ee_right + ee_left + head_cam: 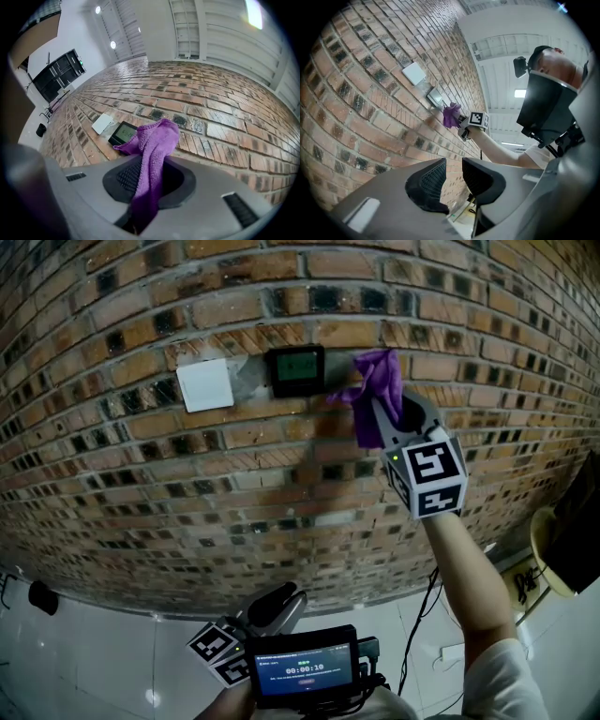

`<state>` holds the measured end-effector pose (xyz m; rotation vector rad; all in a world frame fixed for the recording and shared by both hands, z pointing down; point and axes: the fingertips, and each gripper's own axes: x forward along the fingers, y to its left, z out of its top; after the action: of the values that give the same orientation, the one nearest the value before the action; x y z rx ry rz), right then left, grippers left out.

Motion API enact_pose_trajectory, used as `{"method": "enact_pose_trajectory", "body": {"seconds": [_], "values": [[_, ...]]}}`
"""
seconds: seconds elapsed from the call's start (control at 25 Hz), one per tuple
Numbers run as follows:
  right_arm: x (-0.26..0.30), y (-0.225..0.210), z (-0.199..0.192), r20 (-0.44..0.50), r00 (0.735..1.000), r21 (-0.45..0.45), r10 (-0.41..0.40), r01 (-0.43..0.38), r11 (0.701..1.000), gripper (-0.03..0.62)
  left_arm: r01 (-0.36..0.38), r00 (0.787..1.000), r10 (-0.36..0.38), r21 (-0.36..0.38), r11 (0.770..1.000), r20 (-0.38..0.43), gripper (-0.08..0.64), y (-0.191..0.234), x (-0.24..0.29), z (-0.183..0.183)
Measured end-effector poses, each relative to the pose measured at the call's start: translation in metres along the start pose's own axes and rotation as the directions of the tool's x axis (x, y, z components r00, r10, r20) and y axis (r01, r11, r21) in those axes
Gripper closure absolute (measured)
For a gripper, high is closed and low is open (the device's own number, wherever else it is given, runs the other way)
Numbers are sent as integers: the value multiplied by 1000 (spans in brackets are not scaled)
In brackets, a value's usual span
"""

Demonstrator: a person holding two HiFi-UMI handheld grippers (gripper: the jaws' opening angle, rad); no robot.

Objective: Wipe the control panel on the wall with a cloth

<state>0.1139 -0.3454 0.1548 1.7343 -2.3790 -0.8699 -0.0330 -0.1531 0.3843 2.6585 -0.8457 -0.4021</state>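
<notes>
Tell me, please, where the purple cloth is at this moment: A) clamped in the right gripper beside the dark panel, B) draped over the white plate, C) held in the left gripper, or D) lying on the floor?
A: the right gripper view shows the purple cloth pinched between the jaws of the right gripper, up at the brick wall beside the dark panel; the left gripper holds nothing.

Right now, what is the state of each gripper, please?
Left gripper: open, nothing between the jaws.
Right gripper: closed on the purple cloth.
</notes>
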Motion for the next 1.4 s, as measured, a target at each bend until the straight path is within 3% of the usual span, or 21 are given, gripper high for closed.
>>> {"method": "enact_pose_trajectory", "body": {"seconds": [1.4], "values": [[-57,42,-25,-42,997,45,70,-68,997,511,6,1000,-6,-18,1000,-7,451,6,1,-4]]}}
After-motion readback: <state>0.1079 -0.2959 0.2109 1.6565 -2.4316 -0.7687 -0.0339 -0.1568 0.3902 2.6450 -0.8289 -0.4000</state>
